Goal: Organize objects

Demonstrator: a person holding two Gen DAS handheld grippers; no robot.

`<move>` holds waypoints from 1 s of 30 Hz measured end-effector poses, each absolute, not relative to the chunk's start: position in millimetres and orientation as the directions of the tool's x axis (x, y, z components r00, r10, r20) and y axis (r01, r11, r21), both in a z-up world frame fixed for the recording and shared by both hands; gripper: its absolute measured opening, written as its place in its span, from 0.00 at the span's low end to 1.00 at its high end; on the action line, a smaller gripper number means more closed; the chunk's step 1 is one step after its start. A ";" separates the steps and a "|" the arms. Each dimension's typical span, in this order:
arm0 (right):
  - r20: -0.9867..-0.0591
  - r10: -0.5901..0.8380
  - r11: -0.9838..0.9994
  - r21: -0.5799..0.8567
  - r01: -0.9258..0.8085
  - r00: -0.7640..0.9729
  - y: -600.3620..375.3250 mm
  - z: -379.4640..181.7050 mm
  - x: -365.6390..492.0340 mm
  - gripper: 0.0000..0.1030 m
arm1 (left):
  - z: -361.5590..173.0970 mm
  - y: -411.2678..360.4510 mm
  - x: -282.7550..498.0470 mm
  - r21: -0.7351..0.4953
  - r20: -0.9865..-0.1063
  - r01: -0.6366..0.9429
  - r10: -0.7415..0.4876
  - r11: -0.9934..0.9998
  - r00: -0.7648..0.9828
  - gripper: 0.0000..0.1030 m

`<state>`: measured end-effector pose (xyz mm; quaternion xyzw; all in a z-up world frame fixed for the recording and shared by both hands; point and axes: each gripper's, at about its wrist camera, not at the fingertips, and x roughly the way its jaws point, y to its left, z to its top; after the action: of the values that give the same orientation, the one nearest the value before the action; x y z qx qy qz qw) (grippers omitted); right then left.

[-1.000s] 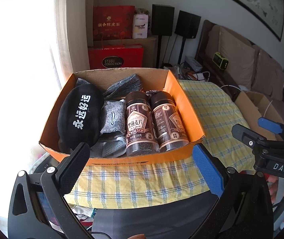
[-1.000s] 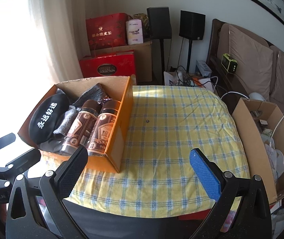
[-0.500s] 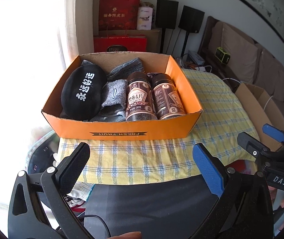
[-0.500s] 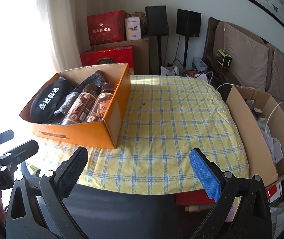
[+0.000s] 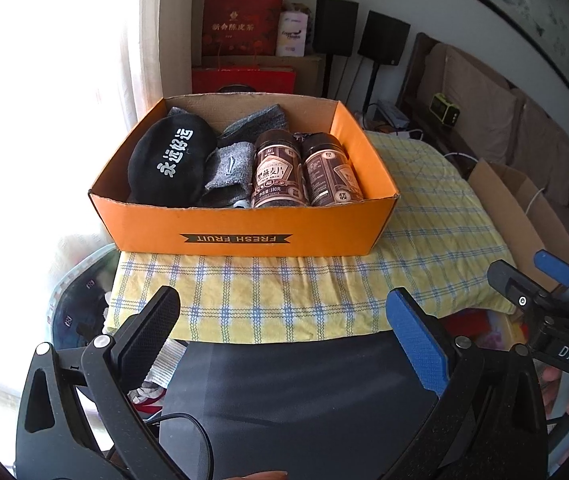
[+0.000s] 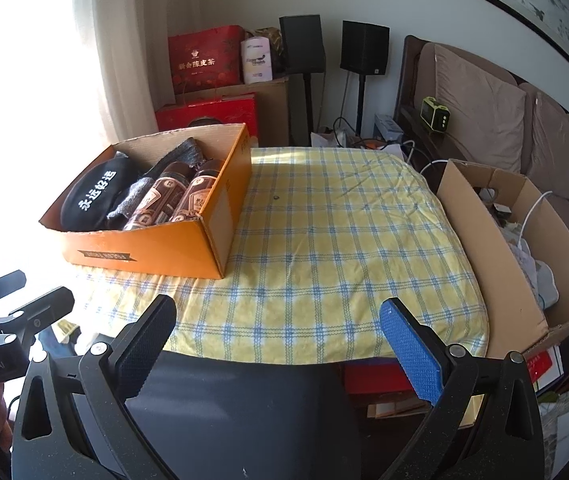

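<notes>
With both tongs (image 5: 284, 316) (image 6: 278, 320) spread and empty, the orange box (image 5: 244, 232) at the desk's (image 6: 344, 240) near-left edge could be knocked off

Box (image 5: 244, 236): matt orange cardboard, raw brown inside. Two jars (image 5: 278, 172): glossy clear plastic, printed brown labels. Socks (image 5: 228, 174): grey knit cloth. Black pouch (image 5: 170, 160): soft matt fabric. Tablecloth (image 6: 324, 248): woven yellow check cotton, slightly rough. Left gripper (image 5: 284, 332) pads were textured rubber, frame matt black plastic.
</notes>
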<state>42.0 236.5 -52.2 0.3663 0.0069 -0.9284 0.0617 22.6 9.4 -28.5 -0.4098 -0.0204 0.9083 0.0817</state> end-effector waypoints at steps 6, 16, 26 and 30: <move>-0.676 -0.095 -0.993 0.010 0.120 -0.731 233.5 -51.1 45.3 1.00 | -23.9 4.8 24.8 -0.096 -0.726 -0.090 0.132 -0.991 -0.675 1.00; -0.675 -0.094 -0.994 0.019 0.110 -0.732 237.2 -50.3 45.6 1.00 | -22.4 9.4 28.1 -0.062 -0.721 -0.099 0.113 -0.993 -0.684 1.00; -0.676 -0.086 -0.995 0.017 0.101 -0.732 238.2 -51.1 45.7 1.00 | -20.4 6.5 27.6 -0.062 -0.717 -0.091 0.108 -0.994 -0.689 1.00; -0.676 -0.086 -0.995 0.018 0.101 -0.732 238.2 -51.4 45.6 1.00 | -21.0 6.4 27.2 -0.060 -0.719 -0.093 0.108 -0.994 -0.687 1.00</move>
<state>45.6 238.2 -51.4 0.3626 0.0102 -0.9305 0.0505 27.2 6.4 -21.0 -0.3921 -0.0094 0.9182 0.0547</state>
